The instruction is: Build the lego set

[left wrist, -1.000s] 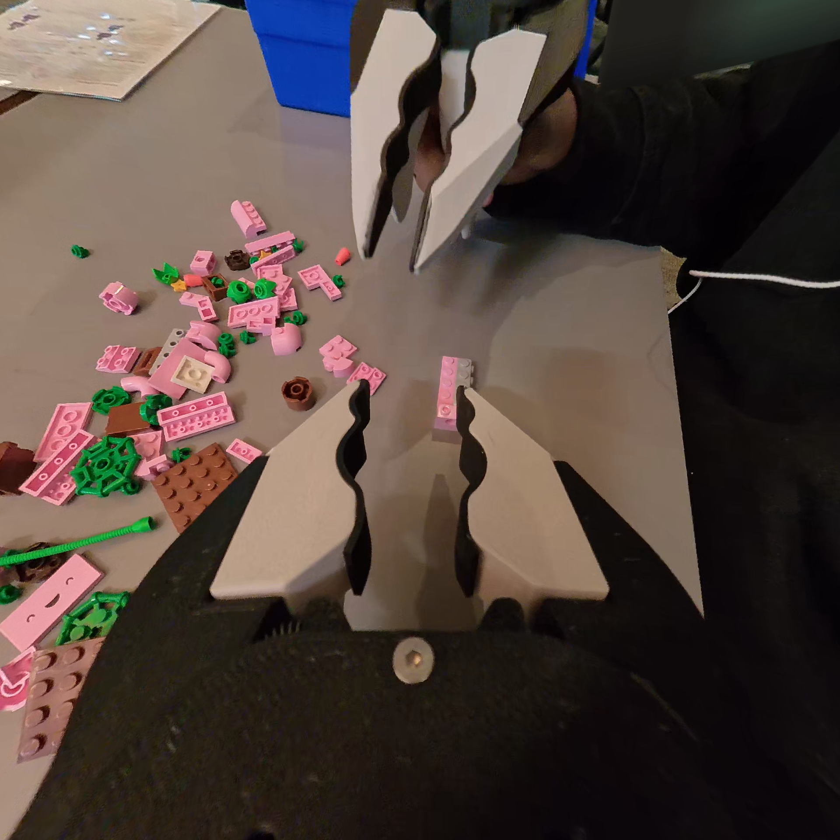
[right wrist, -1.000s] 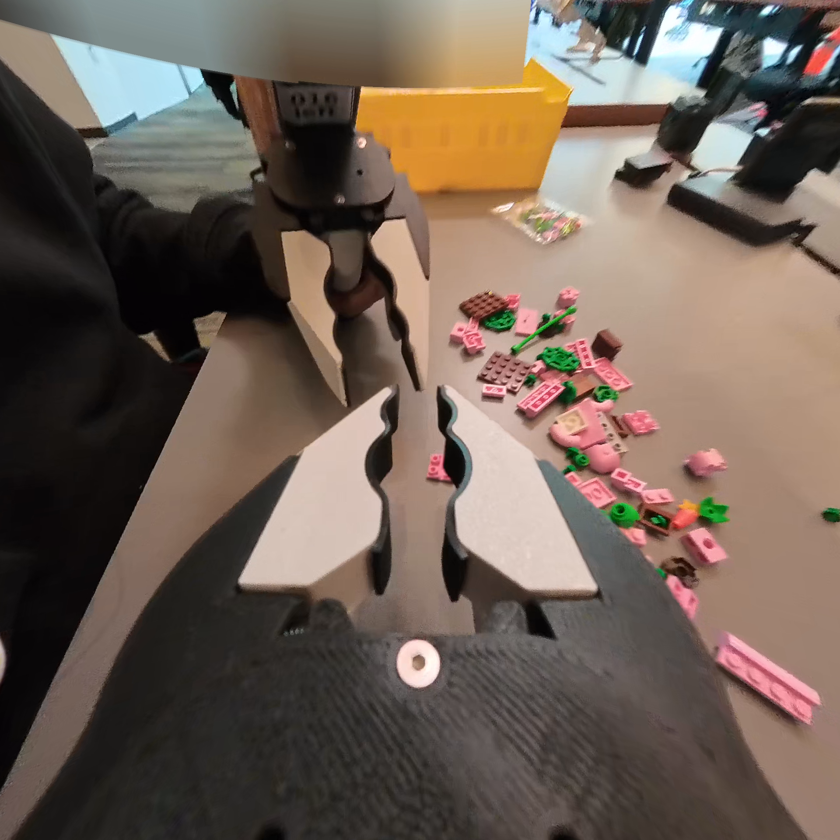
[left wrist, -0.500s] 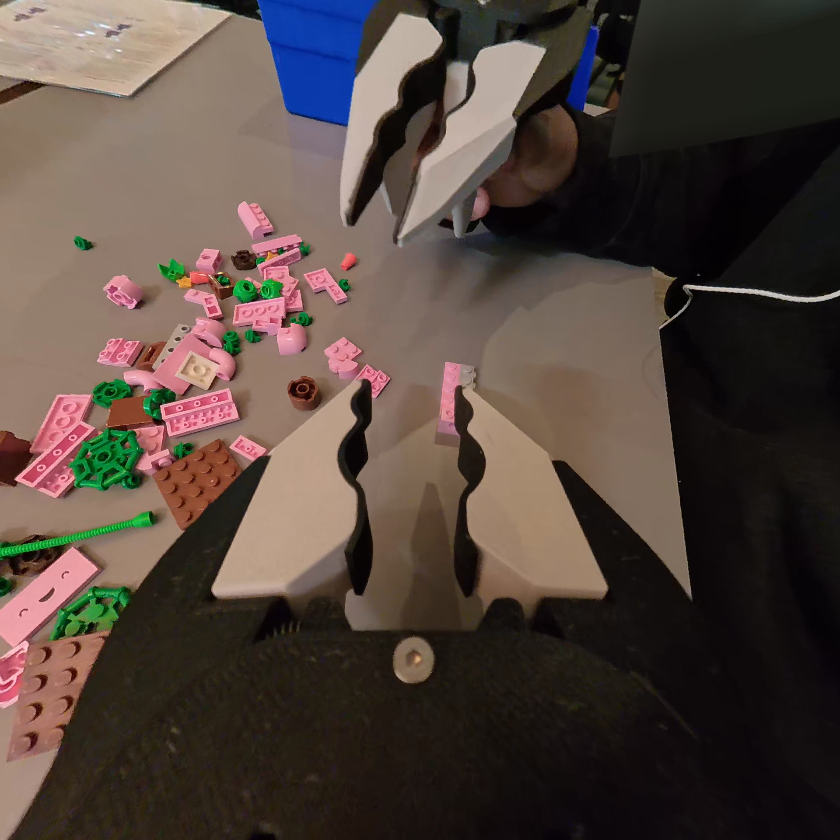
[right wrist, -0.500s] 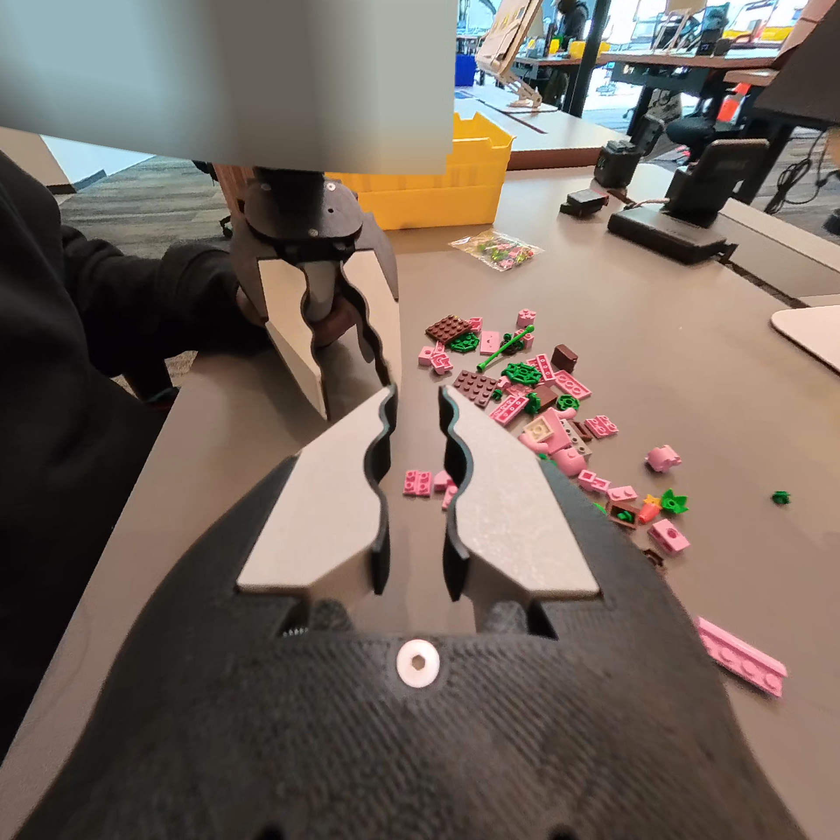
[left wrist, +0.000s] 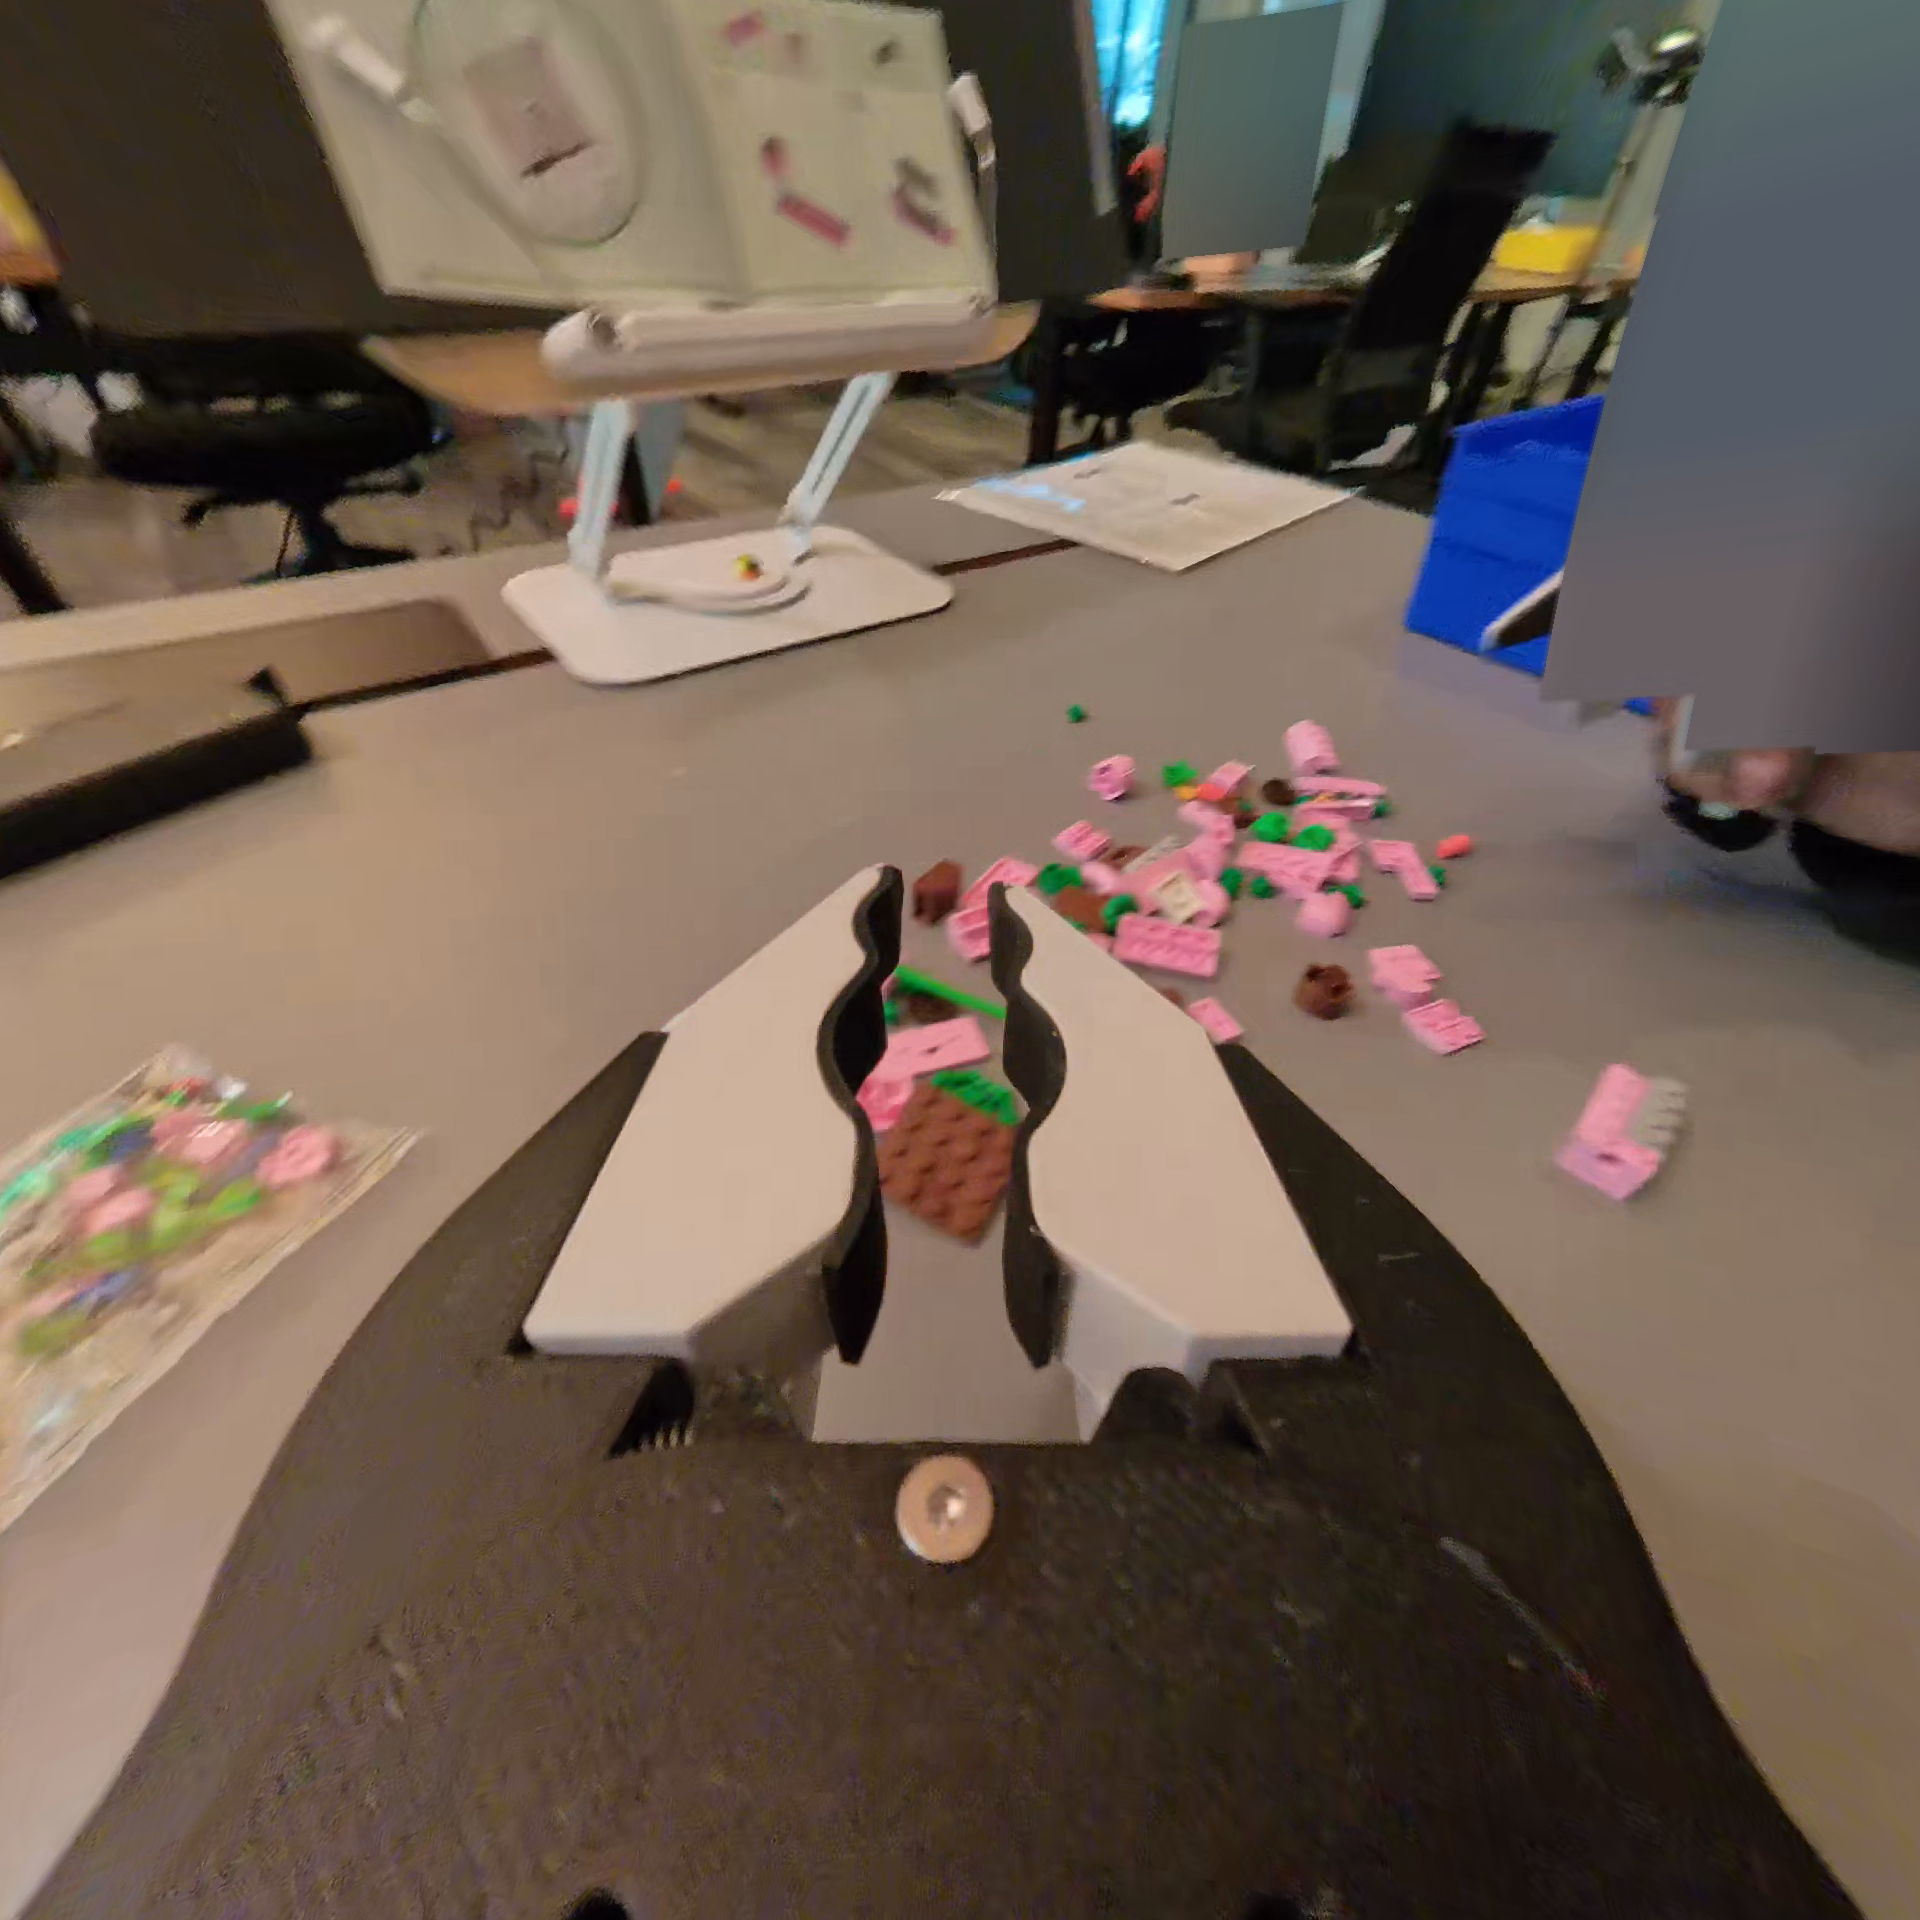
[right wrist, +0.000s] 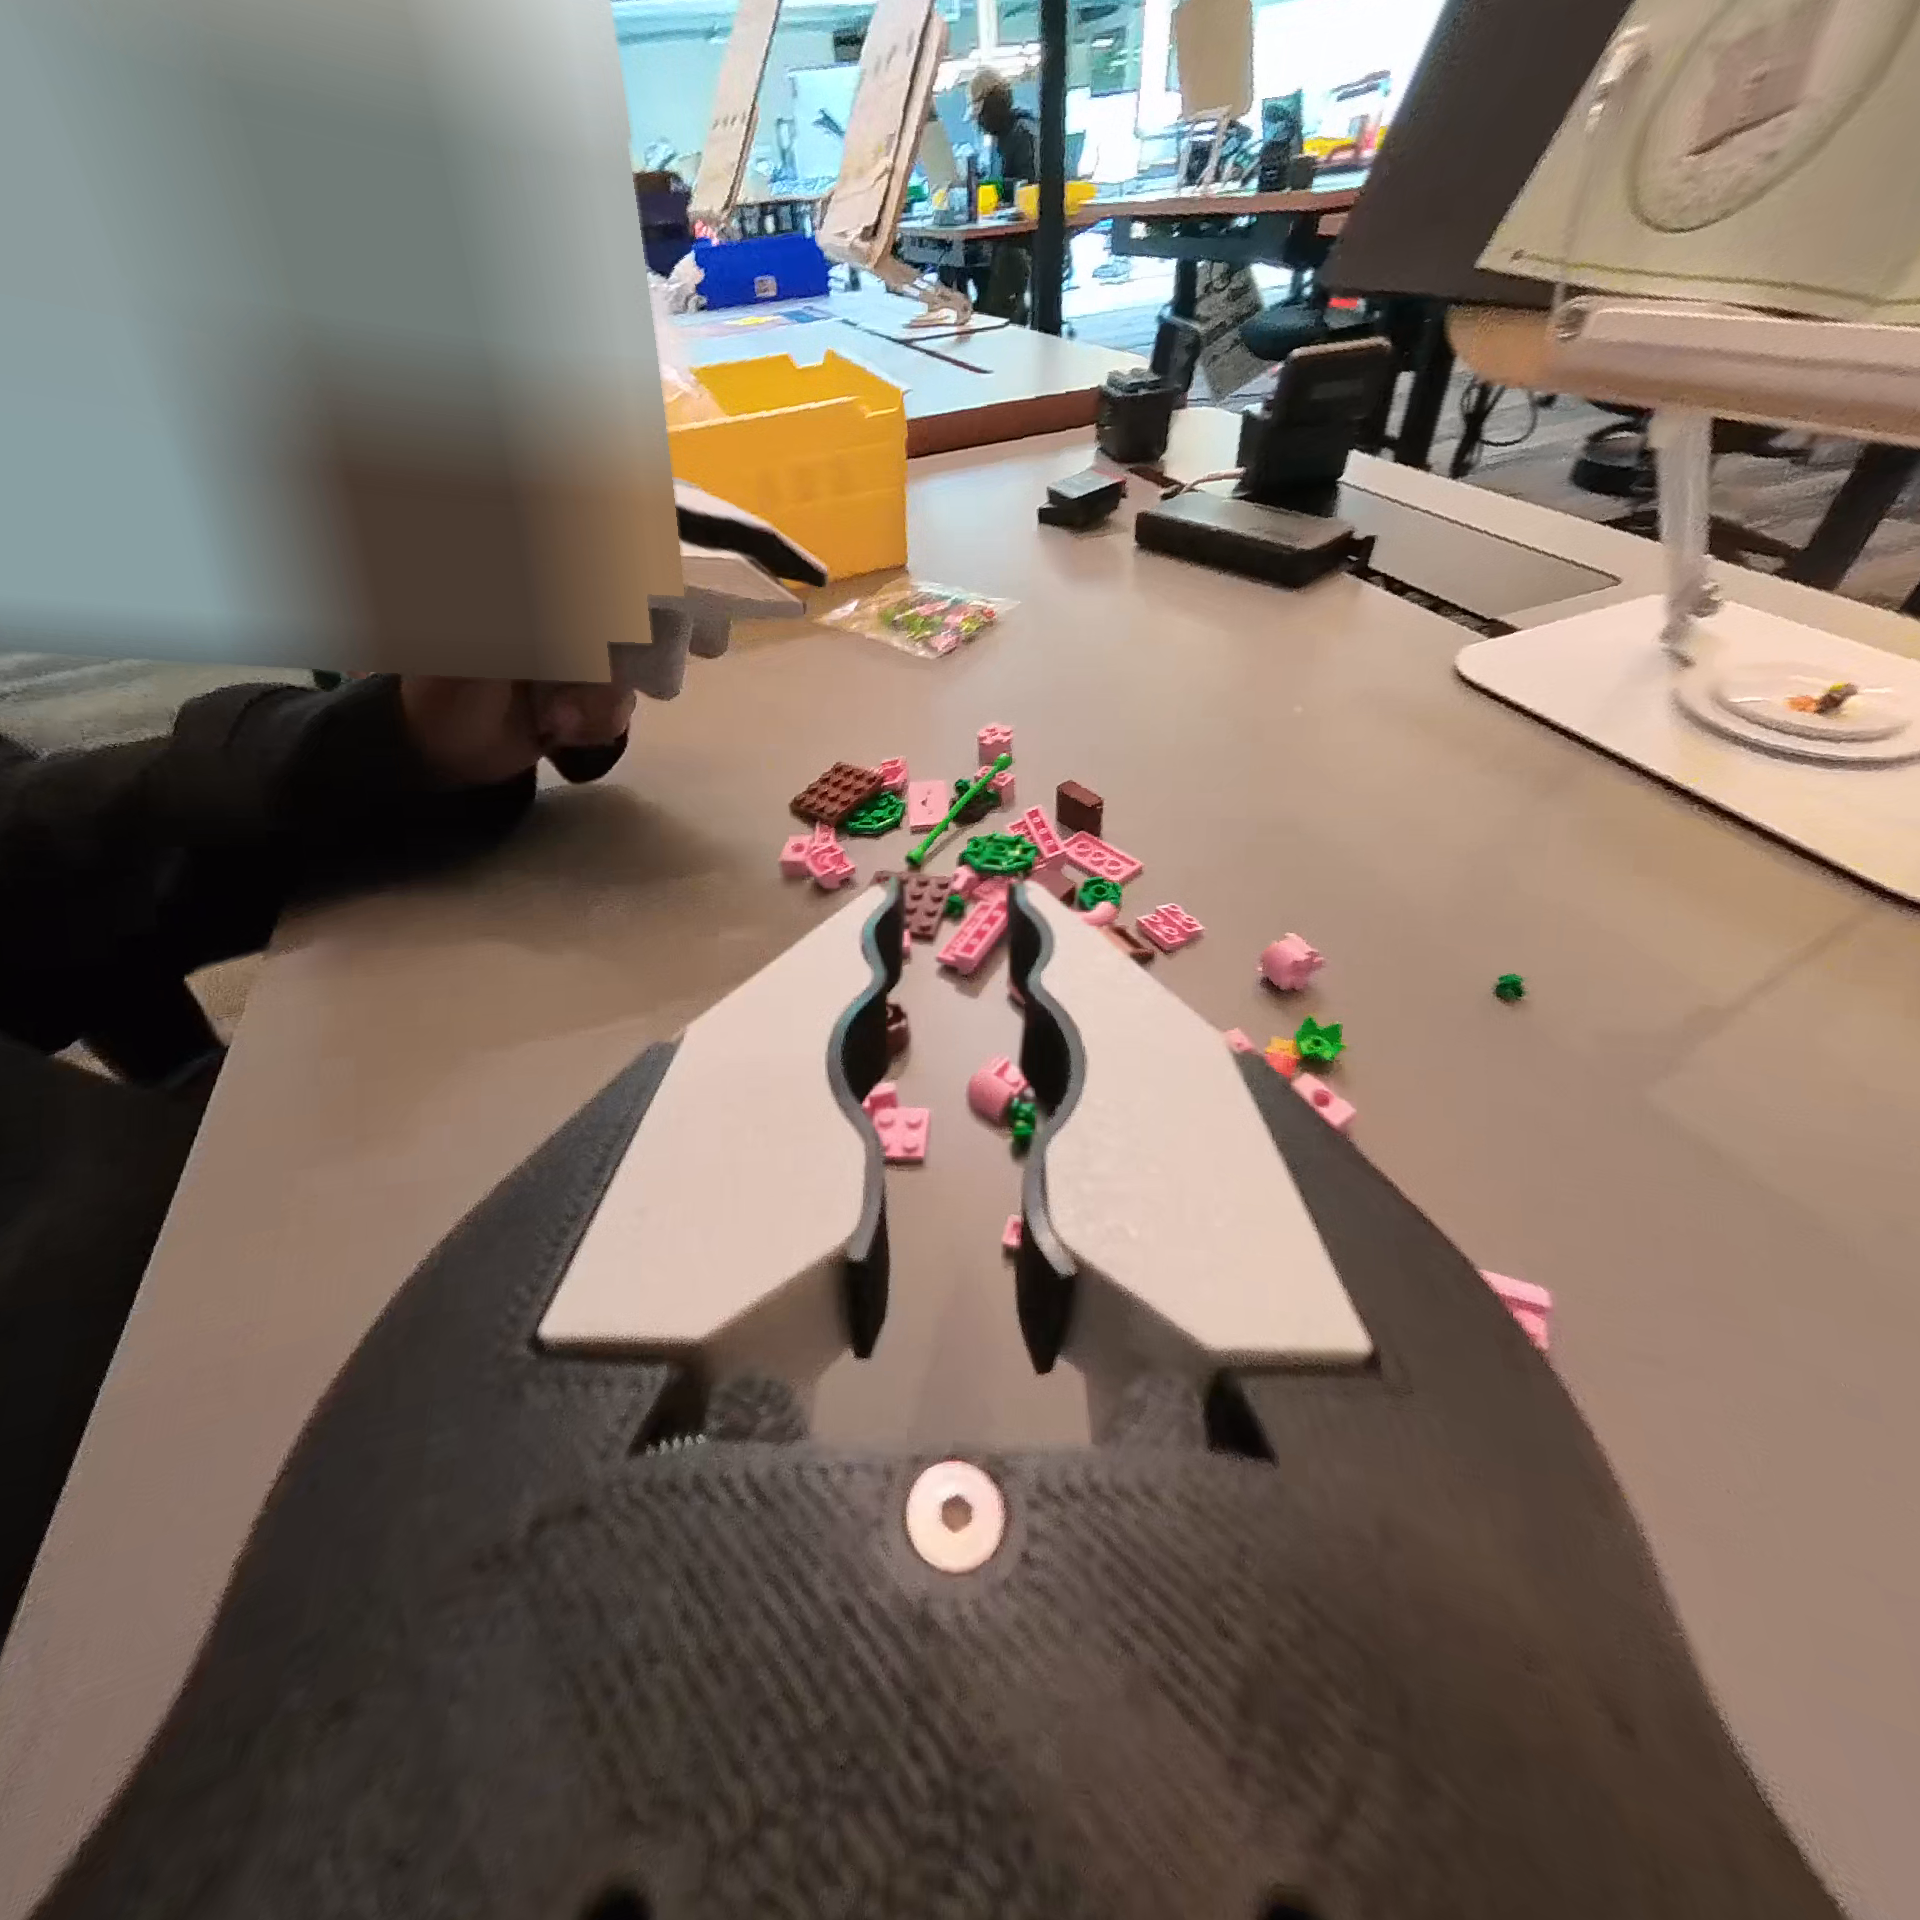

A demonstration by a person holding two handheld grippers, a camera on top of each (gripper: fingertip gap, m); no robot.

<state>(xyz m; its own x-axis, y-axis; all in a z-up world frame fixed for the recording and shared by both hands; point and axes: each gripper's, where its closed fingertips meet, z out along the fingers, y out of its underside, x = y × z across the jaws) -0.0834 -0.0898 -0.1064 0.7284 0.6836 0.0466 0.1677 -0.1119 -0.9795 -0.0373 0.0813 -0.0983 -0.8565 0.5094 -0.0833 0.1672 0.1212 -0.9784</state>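
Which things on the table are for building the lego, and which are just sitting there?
For the lego job:
- loose bricks
- brown plate
- pink-and-grey stack
- bag of pieces
- booklet on stand
- left tool, right tool, both open and empty

Just lying about:
- yellow bin
- blue bin
- paper sheet
- black devices

No readable text anywhere. Printed sheet (left wrist: pixel 1153 501) far right on the tabletop (left wrist: pixel 623 831) carries print too blurred to read. Open booklet (left wrist: pixel 665 145) on the white stand (left wrist: pixel 727 592) shows only blurred pictures and stickers.
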